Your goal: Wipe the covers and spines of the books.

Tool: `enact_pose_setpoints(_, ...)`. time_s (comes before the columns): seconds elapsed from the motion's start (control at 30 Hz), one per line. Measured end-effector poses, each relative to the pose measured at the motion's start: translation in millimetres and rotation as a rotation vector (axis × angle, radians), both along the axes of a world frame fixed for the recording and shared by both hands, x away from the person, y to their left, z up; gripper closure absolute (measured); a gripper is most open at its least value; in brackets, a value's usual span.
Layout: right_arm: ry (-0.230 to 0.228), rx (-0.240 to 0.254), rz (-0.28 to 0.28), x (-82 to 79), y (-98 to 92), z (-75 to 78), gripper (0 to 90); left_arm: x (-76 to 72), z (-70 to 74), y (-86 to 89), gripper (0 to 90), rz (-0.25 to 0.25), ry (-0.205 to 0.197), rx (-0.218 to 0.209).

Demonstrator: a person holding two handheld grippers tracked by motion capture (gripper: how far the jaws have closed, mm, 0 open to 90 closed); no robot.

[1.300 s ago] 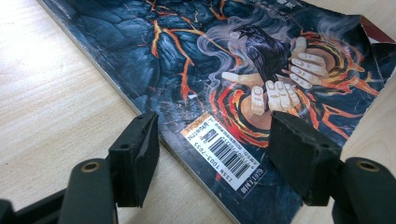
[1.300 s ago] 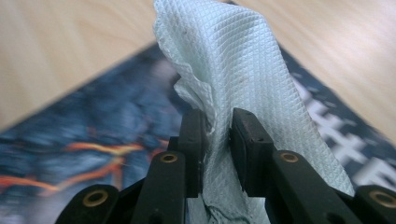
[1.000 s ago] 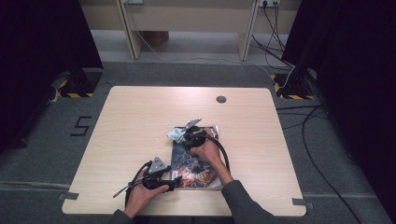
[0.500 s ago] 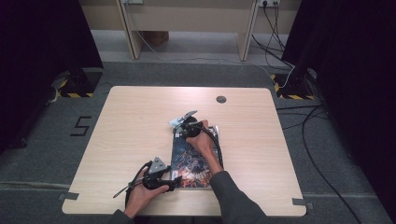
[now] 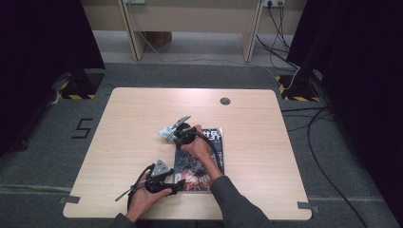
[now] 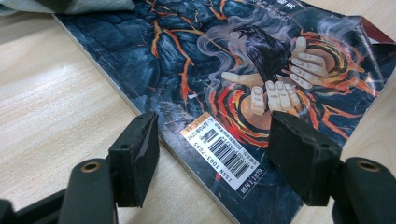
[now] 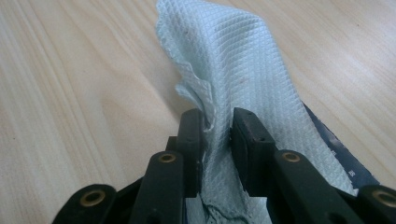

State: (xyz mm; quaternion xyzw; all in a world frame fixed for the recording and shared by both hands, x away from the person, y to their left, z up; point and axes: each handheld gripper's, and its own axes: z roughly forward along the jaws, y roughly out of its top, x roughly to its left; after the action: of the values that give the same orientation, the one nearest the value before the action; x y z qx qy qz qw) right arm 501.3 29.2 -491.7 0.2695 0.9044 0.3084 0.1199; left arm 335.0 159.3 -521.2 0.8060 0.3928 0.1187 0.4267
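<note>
A soft, light cloth (image 7: 243,70) is pinched in the right tool (image 7: 217,128), at the book's (image 5: 199,161) 11 o'clock corner on the desk (image 5: 133,123). Being limp, it is best gripped bunched. The left tool (image 6: 219,154) is spread astride the stiff book's lower edge.

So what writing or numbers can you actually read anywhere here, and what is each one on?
"5": floor marking, left of the table.
"ISBN 7003-7055", roughly: barcode label on the book; digits uncertain.
Small print beside the barcode: too blurred to read.
Title on the book's far end, high view: too small to read.
</note>
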Motion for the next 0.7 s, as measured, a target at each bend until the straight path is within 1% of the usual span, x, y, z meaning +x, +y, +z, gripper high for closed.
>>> enact_pose_setpoints(0.03,0.002,0.005,0.003,1.8,-1.8,-0.1,74.1,0.0,0.0,0.0,33.2,0.0,0.0,0.001)
enact_pose_setpoints(0.07,0.006,0.006,-0.018,2.6,-3.1,0.1,74.1,0.0,0.0,0.0,33.2,0.0,0.0,0.0)
enact_pose_setpoints(0.1,-0.016,-0.016,-0.035,7.2,-8.9,0.4,74.1,0.0,0.0,0.0,33.2,0.0,0.0,0.0)
enact_pose_setpoints(0.13,-0.016,-0.016,-0.035,7.2,-8.9,0.4,74.1,0.0,0.0,0.0,33.2,0.0,0.0,0.0)
enact_pose_setpoints(0.17,-0.025,-0.032,-0.07,12.2,-17.3,1.2,74.1,0.0,0.0,0.0,33.2,0.0,0.001,-0.001)
enact_pose_setpoints(0.2,-0.025,-0.032,-0.07,12.2,-17.3,1.2,74.1,0.0,0.0,0.0,33.2,0.0,0.001,-0.001)
enact_pose_setpoints(0.23,-0.016,-0.033,-0.099,14.4,-22.3,1.6,74.1,0.0,0.0,-0.1,33.2,0.0,0.001,-0.001)
enact_pose_setpoints(0.27,-0.001,-0.012,-0.121,16.5,-30.1,1.4,74.0,0.0,0.0,0.0,33.2,0.0,0.001,0.0)
enact_pose_setpoints(0.33,-0.005,-0.007,-0.122,15.0,-31.3,0.9,73.6,0.0,0.0,0.0,33.1,0.0,0.001,0.0)
enact_pose_setpoints(0.4,-0.021,-0.022,-0.108,8.5,-29.2,0.6,72.2,0.0,0.0,0.0,33.1,0.0,0.001,0.0)
enact_pose_setpoints(0.43,-0.026,-0.027,-0.088,4.9,-27.5,0.6,72.3,0.0,-0.1,-0.2,33.1,0.002,0.0,-0.003)
enact_pose_setpoints(0.5,-0.023,-0.024,-0.051,-2.7,-25.0,0.7,72.3,-0.1,0.0,-0.1,33.1,0.001,0.001,0.0)
enact_pose_setpoints(0.57,-0.01,-0.009,-0.017,-12.2,-23.0,0.2,72.3,-0.1,0.0,-0.1,33.1,0.002,0.001,-0.001)
enact_pose_setpoints(0.6,-0.018,-0.006,0.009,-20.8,-21.9,-0.4,72.3,0.0,0.0,0.0,33.0,0.001,0.0,0.001)
enact_pose_setpoints(0.67,-0.024,-0.009,0.012,-24.0,-21.5,-0.6,72.3,-0.1,-0.2,-0.4,32.9,0.004,0.001,-0.004)
enact_pose_setpoints(0.7,-0.027,-0.011,0.029,-27.2,-22.1,-0.6,72.5,0.0,-0.2,-0.3,32.8,0.004,0.001,-0.004)
